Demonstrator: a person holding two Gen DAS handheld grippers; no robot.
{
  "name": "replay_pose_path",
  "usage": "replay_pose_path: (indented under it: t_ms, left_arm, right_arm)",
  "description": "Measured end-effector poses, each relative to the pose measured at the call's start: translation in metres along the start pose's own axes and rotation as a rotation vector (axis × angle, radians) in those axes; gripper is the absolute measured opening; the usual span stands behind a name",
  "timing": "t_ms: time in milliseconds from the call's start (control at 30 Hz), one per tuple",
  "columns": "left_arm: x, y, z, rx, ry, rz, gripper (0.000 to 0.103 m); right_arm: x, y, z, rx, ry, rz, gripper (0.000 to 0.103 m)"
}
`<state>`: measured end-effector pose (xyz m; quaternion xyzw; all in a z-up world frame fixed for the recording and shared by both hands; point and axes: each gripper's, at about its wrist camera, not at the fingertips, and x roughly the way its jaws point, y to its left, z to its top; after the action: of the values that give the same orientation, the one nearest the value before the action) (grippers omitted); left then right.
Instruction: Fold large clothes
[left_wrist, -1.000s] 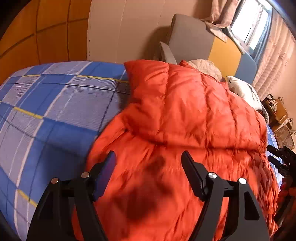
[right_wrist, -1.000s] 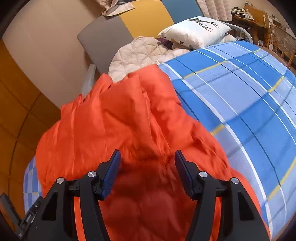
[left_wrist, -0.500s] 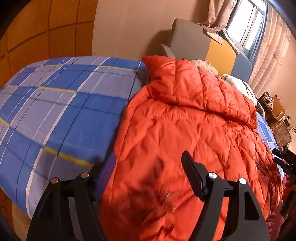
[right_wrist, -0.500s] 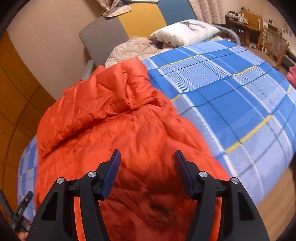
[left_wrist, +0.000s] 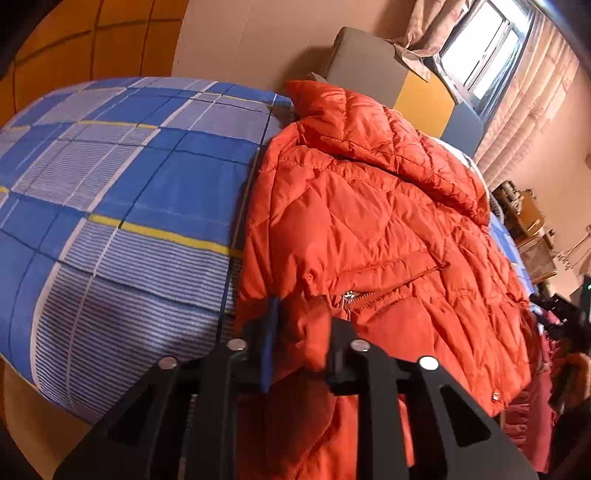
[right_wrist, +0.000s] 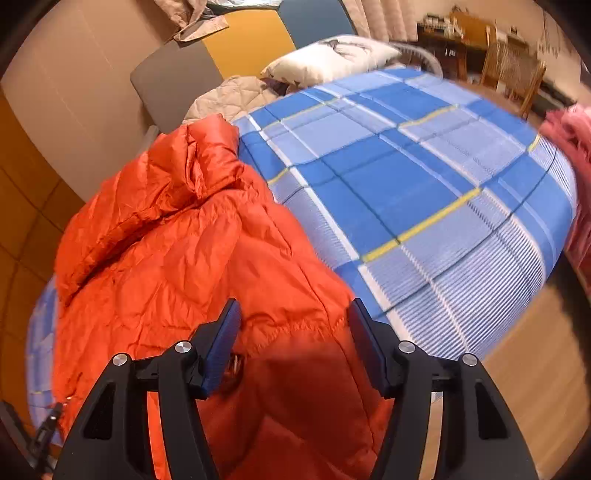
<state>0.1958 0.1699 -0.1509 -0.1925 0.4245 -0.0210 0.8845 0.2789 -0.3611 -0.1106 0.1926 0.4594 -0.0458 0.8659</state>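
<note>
left tool (left_wrist: 301, 332) is closing on orange jacket (left_wrist: 369, 221) hem; only the right view shows right tool (right_wrist: 293, 332) gaping.

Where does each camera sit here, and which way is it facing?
Left wrist: sits behind the left claw, looking down across the orange jacket toward the headboard and window; its jaws are closing on a fold at the jacket's near edge; the other claw shows at far right.
Right wrist: sits behind the right claw, looking down over the jacket's near edge and the blue checked bedspread toward the pillow; jaws apart, fabric between.
Shared: jacket, bedspread, headboard.
</note>
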Motion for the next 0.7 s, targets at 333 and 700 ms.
replay_pose_path:
  t_ms: [333,700]
  left_arm:
    - [-0.020,0.005,-0.017,0.027,0.016,-0.007,0.003]
    - [-0.066,-0.001,-0.007,0.102,-0.051,0.067,0.045]
  right_arm:
    - [-0.009,-0.011,-0.023,-0.068,0.019,0.016,0.010]
    - [-0.036,-0.011,-0.006,-0.078,-0.062,0.006,0.059]
